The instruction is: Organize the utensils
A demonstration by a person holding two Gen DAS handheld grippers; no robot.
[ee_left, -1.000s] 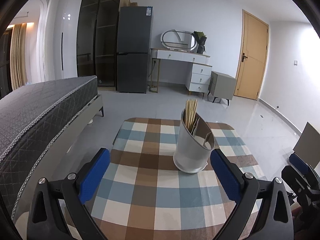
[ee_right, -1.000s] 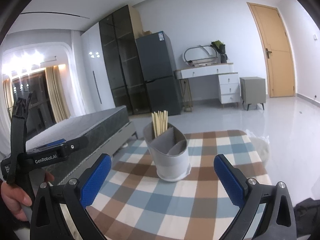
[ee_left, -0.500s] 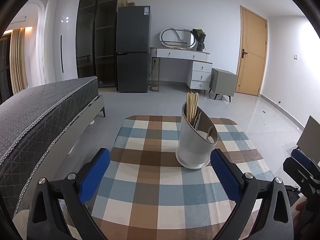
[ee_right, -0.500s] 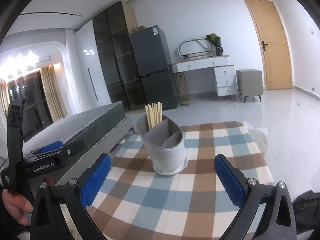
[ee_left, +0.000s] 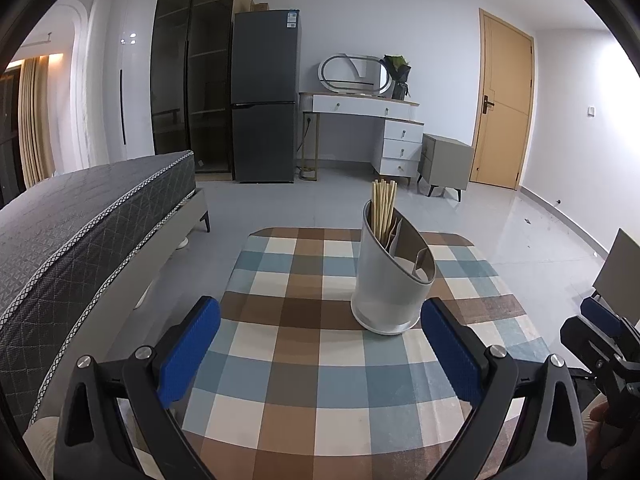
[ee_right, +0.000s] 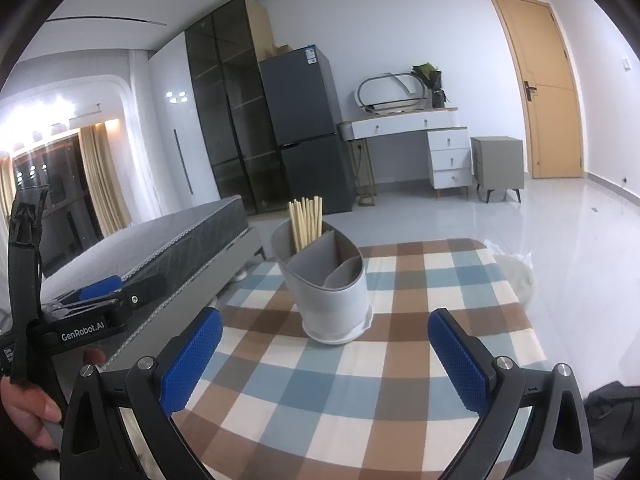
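2 tongs (ee_left: 320, 352) (ee_right: 325, 354) gape wide, empty, over bare tablecloth (ee_left: 304, 392) before the holder (ee_left: 390, 280).

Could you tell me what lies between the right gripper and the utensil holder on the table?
Only bare checkered tablecloth lies between the open right gripper and the utensil holder; the right wrist view shows that stretch with nothing on it.

Fridge (ee_left: 266, 96), dresser (ee_left: 384, 132), door (ee_left: 505, 104), bed (ee_left: 80, 216)
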